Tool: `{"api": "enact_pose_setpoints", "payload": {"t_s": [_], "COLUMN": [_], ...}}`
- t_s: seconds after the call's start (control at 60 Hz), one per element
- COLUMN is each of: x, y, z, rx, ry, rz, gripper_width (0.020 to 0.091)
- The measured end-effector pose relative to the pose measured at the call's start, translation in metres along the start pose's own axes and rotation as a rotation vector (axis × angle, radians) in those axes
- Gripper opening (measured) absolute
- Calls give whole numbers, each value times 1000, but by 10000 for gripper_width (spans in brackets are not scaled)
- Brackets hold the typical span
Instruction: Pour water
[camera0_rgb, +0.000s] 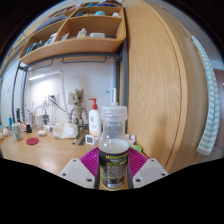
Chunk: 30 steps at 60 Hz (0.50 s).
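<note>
Bottle stands upright between your fingers, near you, over the desk. It looks like clear thin plastic with a paper label low on the body, so expect it to be light, a little squashy and slick; squeeze too hard and the wall may buckle. Grip at the labelled midsection, below the neck. Your gripper is narrowed around that part, pink pads against both sides, so it appears to be holding the bottle. A pump dispenser sits farther off to the left
</note>
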<state>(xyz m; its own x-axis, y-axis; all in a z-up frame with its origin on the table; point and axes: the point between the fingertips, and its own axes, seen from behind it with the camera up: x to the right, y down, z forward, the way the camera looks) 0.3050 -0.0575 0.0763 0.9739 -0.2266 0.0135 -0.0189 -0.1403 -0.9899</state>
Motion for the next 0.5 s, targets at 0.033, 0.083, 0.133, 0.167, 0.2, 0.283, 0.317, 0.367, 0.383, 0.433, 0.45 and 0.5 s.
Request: {"api": "enact_pose_setpoints", "payload": {"t_s": [0.033, 0.083, 0.133, 0.167, 0.2, 0.283, 0.317, 0.367, 0.383, 0.433, 0.45, 0.5], "x": [-1, 0, 0, 0, 1, 3, 0, -3, -6, -19, -24, -44], "y": [0, 0, 0, 1, 1, 1, 2, -5, -8, -16, -20, -30], "z": [0, 2, 3, 4, 5, 6, 6, 6, 6, 6, 6, 9], "rx": [-1, -3, -11, -17, -23, -31, -37, -29, -32, -28, -24, -13], "ry": [0, -3, -7, -12, -14, -6, -15, -12, -13, -20, -24, -39], "rz": [-4, 0, 13, 19, 19, 16, -4, -23, -36, -89, -112, -198], "gripper_width": [355, 305, 267, 266, 265, 264, 265, 266, 266, 265, 265, 266]}}
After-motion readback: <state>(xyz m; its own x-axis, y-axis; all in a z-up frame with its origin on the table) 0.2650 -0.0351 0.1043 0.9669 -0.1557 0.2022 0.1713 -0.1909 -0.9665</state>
